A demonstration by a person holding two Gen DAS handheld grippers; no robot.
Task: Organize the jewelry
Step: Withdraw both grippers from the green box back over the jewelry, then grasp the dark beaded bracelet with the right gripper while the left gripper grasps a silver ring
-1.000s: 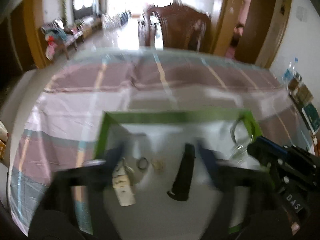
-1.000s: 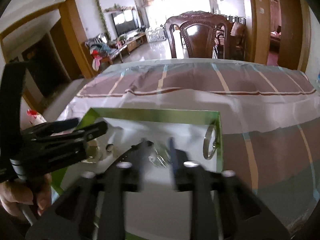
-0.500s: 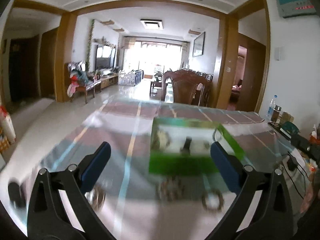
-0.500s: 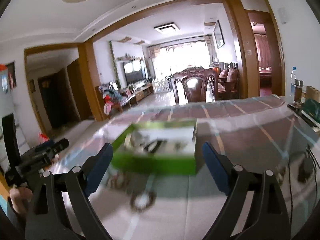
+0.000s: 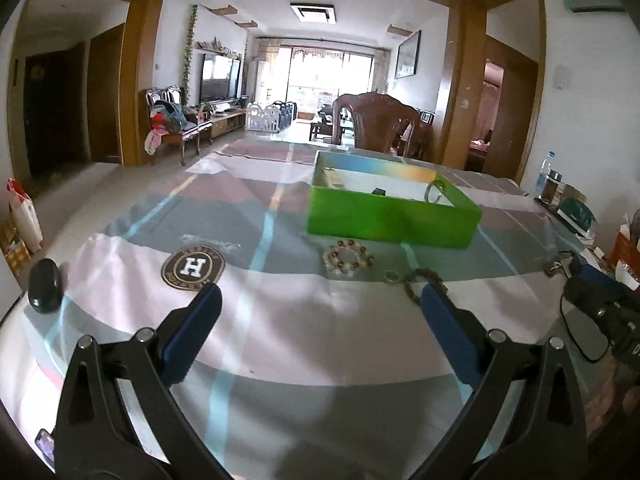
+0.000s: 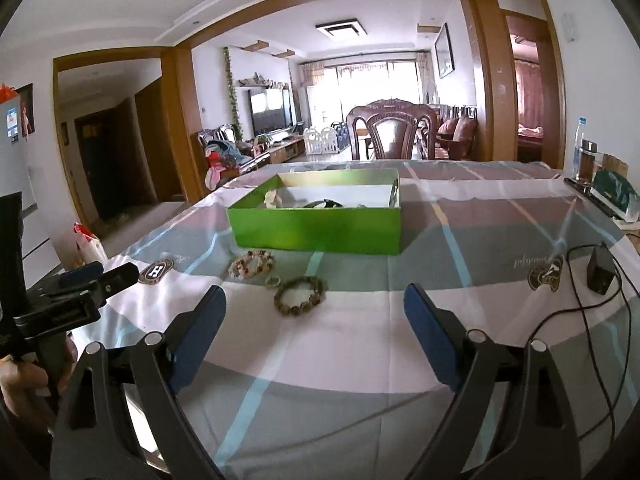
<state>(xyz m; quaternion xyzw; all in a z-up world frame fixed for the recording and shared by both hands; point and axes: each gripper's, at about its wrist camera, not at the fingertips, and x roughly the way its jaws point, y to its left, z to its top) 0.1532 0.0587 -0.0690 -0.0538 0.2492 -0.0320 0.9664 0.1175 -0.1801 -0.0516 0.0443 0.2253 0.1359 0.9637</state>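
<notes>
A green open box (image 5: pixel 390 216) (image 6: pixel 316 228) stands on the table with jewelry inside: a silver bangle (image 5: pixel 435 192), a dark strap (image 6: pixel 322 203), a pale piece (image 6: pixel 273 199). In front of it on the cloth lie a pearl-and-red bead bracelet (image 5: pixel 349 258) (image 6: pixel 252 265), a small ring (image 5: pixel 391 277) (image 6: pixel 273 280) and a brown bead bracelet (image 5: pixel 420 282) (image 6: pixel 300 300). My left gripper (image 5: pixel 320 312) is open and empty, low over the near table. My right gripper (image 6: pixel 314 312) is open and empty, just short of the brown bracelet.
A black oval case (image 5: pixel 45 286) lies at the near left table edge. A black adapter (image 6: pixel 600 270) with a cable lies at the right. Bottles (image 6: pixel 586 158) and a green box (image 6: pixel 614 196) stand at the far right edge. A wooden chair (image 6: pixel 394 130) stands behind.
Both grippers have pulled back out of the green box and lowered to the near side of the table. The right gripper's jaws went from close together to wide open. The box has not moved.
</notes>
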